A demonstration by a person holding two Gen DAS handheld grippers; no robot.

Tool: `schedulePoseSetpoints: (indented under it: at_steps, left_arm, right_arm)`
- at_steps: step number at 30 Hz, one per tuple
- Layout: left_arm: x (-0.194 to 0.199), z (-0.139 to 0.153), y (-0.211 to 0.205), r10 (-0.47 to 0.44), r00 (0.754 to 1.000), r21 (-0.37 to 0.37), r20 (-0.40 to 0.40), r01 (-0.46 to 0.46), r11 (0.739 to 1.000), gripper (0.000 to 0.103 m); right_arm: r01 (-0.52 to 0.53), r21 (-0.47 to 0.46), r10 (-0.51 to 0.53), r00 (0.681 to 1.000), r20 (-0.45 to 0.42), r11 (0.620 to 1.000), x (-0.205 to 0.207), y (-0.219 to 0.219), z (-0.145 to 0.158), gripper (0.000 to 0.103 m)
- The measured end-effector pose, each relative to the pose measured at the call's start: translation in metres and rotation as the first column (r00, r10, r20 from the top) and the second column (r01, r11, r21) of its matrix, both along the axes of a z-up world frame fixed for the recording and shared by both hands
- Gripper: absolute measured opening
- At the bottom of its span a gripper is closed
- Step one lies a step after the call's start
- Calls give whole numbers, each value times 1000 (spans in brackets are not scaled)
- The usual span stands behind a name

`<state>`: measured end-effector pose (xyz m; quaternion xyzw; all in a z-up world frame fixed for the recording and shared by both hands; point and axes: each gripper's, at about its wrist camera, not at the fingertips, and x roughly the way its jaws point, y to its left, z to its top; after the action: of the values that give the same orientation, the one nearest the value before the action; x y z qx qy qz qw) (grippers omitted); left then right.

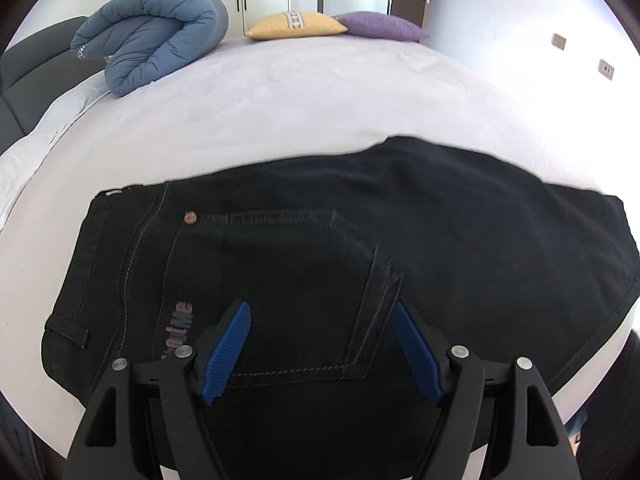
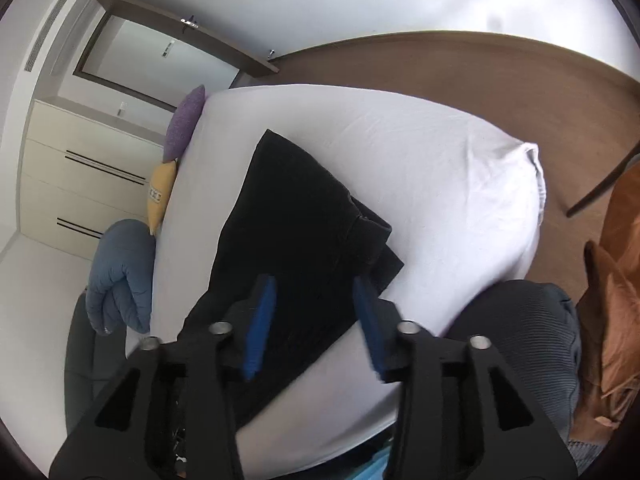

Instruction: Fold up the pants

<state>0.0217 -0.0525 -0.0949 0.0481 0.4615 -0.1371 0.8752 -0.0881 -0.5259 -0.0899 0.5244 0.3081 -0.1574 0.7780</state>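
Observation:
Dark jeans (image 1: 320,248) lie folded lengthwise on the white bed sheet (image 1: 280,100), back pocket up and waistband at the left. My left gripper (image 1: 322,312) hovers over the pocket, blue pads apart, nothing between them. In the right wrist view the same jeans (image 2: 296,216) stretch away across the bed (image 2: 440,168), with the leg ends doubled over near the right edge. My right gripper (image 2: 314,288) hangs above that folded end with its blue pads spread; no cloth is caught in them.
A rolled blue duvet (image 1: 156,36), a yellow cushion (image 1: 296,24) and a purple cushion (image 1: 380,26) sit at the far side of the bed. A person's dark ribbed sleeve (image 2: 524,328) and brown fabric (image 2: 616,280) are at the right; wooden floor (image 2: 440,60) surrounds the bed.

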Motion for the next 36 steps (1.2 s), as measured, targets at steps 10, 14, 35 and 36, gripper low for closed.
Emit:
schedulePoseSetpoints:
  at_steps: [10,14,35,36]
  left_arm:
    - [10,2,-5,-14,1000,-15,-22,14,1000,76]
    - [12,2,-9,-22,1000,-12,-20,22,1000,76]
    - [33,27,-82,-161,984,-46,74,165,985,84]
    - [40,19,-92,-178,983,-32,54,180,983,84]
  right_arm:
    - [22,49,-22,1000,-14,999,32,21,-26,13]
    - [26,37,-25,999,-43,999,33,21,-29,1]
    - [-54,-70,49,997,-68,996,44,50,-2,9]
    - [-105,-65,103,994,-36,992,54,57,0,9]
